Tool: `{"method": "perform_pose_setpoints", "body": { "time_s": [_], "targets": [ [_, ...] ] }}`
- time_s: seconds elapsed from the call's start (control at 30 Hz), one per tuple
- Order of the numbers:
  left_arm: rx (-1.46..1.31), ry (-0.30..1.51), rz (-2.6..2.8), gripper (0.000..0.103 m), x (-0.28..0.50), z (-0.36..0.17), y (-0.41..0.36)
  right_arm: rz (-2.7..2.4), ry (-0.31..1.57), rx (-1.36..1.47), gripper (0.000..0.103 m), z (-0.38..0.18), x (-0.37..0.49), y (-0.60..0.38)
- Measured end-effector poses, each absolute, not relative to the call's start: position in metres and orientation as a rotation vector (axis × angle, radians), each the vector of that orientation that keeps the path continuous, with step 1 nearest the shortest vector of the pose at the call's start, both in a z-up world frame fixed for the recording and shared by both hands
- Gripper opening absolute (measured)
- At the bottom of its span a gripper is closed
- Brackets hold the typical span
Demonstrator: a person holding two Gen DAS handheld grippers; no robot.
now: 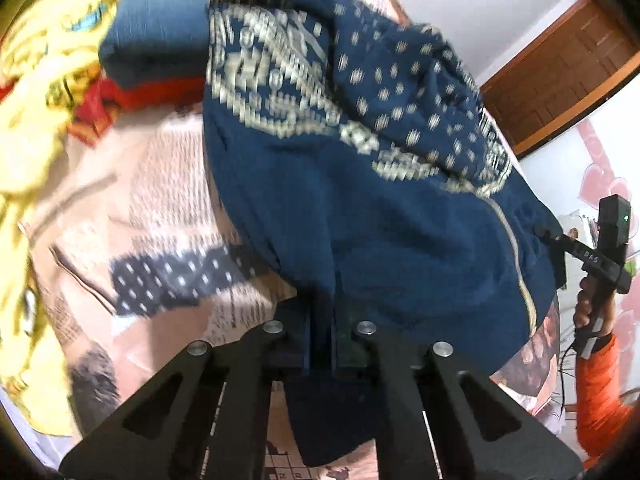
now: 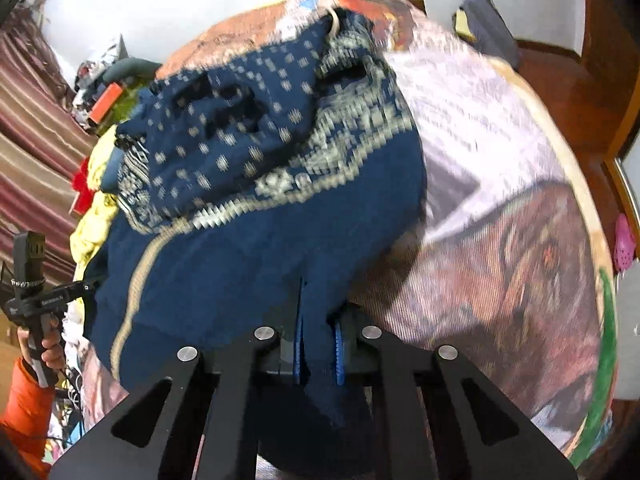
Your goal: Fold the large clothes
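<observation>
Claws of both the left gripper (image 1: pixel 321 344) and right gripper (image 2: pixel 318 350) are clamped on the near edge of a navy knitted sweater with cream patterning (image 1: pixel 320 184), spread over a printed bedspread (image 2: pixel 500 168).

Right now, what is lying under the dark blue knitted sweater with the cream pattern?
The dark blue knitted sweater lies on a printed bedspread showing text and pictures. At its far side it overlaps piled yellow clothes. What is under its middle is covered.
</observation>
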State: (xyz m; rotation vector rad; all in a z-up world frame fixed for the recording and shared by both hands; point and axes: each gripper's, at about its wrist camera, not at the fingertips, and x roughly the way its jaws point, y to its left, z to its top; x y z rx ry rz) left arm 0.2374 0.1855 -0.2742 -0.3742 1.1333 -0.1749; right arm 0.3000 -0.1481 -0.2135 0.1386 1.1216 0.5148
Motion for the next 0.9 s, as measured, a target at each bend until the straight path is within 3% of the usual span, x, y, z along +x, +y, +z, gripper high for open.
{"method": "perform_pose_setpoints", "body": {
  "time_s": [0.53, 0.73, 0.9],
  "targets": [
    [-0.404, 0.793, -0.163, 0.003, 0.303, -0.151, 0.214, 0.597, 0.869, 0.149, 0.008, -0.118, 0.371, -0.119],
    [-0.458, 0.743, -0.120, 0.003, 0.358, -0.137, 0.235, 0.569, 0.828, 0.161, 0.008, -0.107, 0.429, -0.109],
    [-0.489, 0.766, -0.030, 0.003, 0.417, -0.156, 0.263, 0.544, 0.840, 0.190, 0.008, -0.115, 0.487, -0.097]
  ]
}}
